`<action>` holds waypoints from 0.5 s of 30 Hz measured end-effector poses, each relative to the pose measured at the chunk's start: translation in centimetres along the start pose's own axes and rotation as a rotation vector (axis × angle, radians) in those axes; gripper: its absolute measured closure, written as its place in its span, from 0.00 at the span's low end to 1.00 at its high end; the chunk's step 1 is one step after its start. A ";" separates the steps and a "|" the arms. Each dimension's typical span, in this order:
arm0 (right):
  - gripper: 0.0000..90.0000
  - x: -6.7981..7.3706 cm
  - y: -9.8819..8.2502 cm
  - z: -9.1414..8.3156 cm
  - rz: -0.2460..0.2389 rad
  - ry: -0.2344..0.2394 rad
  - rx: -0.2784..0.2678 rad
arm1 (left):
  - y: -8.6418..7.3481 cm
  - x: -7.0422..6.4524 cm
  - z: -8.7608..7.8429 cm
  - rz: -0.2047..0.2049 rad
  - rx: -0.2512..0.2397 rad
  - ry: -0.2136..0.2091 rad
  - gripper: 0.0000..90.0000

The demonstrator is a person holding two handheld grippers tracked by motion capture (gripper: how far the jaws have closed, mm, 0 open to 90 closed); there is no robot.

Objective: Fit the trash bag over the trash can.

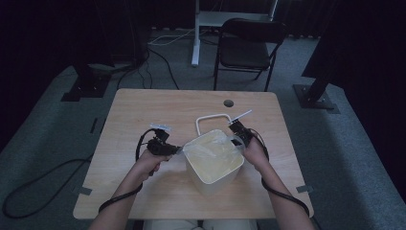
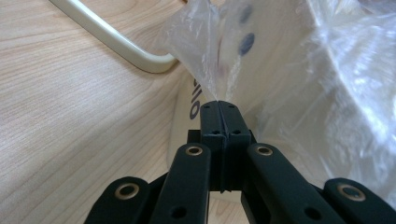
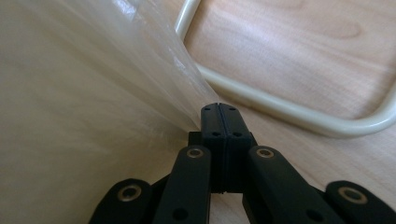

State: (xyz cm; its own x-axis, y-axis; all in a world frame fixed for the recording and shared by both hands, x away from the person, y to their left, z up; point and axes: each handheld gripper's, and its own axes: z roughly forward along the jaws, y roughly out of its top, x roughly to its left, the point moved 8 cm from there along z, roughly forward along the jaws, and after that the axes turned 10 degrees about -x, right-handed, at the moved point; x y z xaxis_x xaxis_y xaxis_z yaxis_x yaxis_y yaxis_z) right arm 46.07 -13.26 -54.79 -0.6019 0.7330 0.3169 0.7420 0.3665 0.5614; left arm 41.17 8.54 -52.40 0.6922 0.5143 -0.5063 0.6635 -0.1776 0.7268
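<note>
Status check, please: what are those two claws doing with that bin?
Left gripper shut on plastic liner. Right gripper shut on it too. Liner over cream bin, handle down. Nothing blocking.

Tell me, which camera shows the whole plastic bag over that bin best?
The high view: there the plastic bag spreads across the whole cream bin, stretched between both grippers. The left gripper view shows a crinkled corner pinched in its jaws; the right gripper view shows a taut sheet fanning from its jaws.
</note>
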 end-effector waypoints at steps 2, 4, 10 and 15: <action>0.98 -0.1 0.0 -0.1 0.007 0.000 -0.002 | 0.1 0.0 -0.1 0.000 -0.003 -0.001 1.00; 0.95 -0.2 0.1 -0.4 0.006 -0.004 -0.008 | 0.1 0.0 -0.2 -0.001 -0.005 -0.004 1.00; 0.80 -0.6 2.0 -4.7 0.021 -0.017 -0.118 | 0.2 0.0 -0.3 -0.001 -0.009 -0.004 1.00; 0.66 0.5 4.7 -10.5 0.012 -0.003 -0.279 | 0.2 0.0 -0.2 -0.002 -0.011 -0.004 1.00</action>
State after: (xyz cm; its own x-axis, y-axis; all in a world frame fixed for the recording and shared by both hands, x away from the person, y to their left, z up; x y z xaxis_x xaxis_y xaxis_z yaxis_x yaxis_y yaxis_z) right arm 46.12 -17.17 -43.98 -0.5928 0.7378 0.3228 0.6388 0.1866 0.7465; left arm 41.21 8.68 -52.14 0.6917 0.5117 -0.5096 0.6620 -0.1674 0.7306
